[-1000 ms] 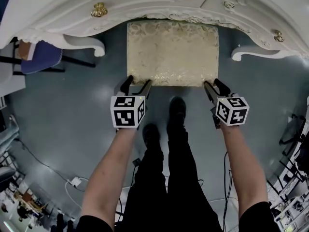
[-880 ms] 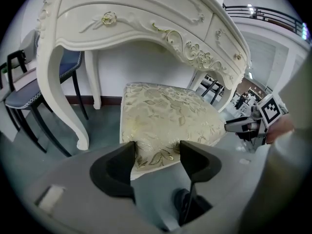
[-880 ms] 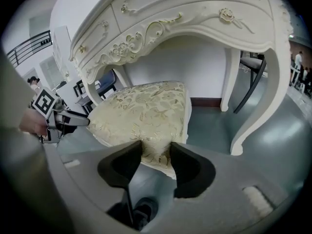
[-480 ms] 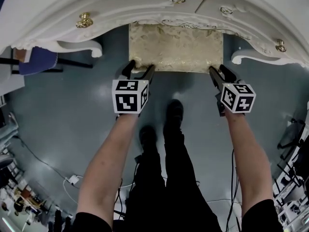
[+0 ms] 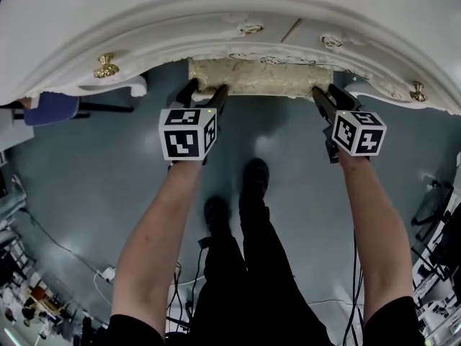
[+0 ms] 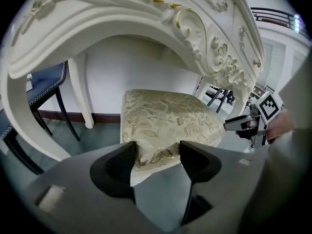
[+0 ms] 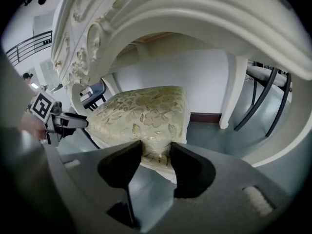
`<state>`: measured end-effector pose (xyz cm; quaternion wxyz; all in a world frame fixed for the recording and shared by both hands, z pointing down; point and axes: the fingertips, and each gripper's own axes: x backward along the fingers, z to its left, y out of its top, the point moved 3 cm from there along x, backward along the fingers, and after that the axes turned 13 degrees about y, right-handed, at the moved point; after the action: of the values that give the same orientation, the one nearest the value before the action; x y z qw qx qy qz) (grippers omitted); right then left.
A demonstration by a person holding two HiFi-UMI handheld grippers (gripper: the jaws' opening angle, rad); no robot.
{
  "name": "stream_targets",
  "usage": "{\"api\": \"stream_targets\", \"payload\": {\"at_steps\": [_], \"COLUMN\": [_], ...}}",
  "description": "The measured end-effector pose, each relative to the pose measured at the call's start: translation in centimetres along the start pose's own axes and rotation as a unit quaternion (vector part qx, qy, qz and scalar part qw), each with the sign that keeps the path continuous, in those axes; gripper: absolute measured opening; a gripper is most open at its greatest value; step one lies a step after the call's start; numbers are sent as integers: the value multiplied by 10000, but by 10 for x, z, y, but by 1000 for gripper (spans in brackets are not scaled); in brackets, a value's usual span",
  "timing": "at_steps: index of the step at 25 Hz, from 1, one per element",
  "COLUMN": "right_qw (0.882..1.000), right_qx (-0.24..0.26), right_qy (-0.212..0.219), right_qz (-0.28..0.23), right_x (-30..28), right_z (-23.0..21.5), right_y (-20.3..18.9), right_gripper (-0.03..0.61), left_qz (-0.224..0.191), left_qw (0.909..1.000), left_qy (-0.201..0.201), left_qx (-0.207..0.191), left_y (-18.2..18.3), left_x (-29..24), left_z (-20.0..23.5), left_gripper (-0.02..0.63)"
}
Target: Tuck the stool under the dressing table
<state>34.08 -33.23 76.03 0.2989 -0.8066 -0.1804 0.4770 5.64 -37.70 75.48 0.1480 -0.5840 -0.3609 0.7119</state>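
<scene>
Gold-patterned stool (image 5: 259, 78) has been pushed further under the dressing table (image 5: 216, 20) than a second ago; only its front edge shows. Its front corners are pinched by left tool (image 5: 205, 91) and right tool (image 5: 328, 93).

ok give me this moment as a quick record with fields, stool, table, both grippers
stool: patterned cushioned seat, mostly under the table, only its near strip shows from the head view
dressing table: white, carved, gold knobs, arching over the stool
left gripper: jaws closed on the seat's near left corner
right gripper: jaws closed on the seat's near right corner
tuck: nearly done
</scene>
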Motion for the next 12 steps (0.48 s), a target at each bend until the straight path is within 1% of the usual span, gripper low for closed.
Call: {"api": "stream_targets", "payload": {"at_steps": [3,5,6,7,8,10,12], "right_qw": [9997,9989,9985,9981,9979,9980,9985], "right_qx": [-177,-370,-440,-487,-509,-490,-404], "right_qy": [-13,-10,-23,-43,-65,-94,-67], "right_qz": [-143,-286,-339,-376,-397,-398,-374], "right_x": [-6,-4,-2,1,3,4,0], "right_z": [-3,-1,1,3,5,7,7], "right_y": [13,16,16,14,11,6,4], "right_gripper": [193,193,173,95,45,32,32], "left_qz": [-167,-258,-278,-270,-235,-133,-95], "left_qw": [9999,9997,9995,9994,9993,9997,9999], "left_qy": [22,-1,-26,-48,-60,-61,-26], "left_qx": [-14,55,147,234,276,207,53], "left_y": [15,19,17,14,9,2,0], "left_x": [-6,-2,2,5,7,4,1], "left_z": [7,15,19,23,26,29,31], "left_gripper": [306,293,272,250,236,220,202]}}
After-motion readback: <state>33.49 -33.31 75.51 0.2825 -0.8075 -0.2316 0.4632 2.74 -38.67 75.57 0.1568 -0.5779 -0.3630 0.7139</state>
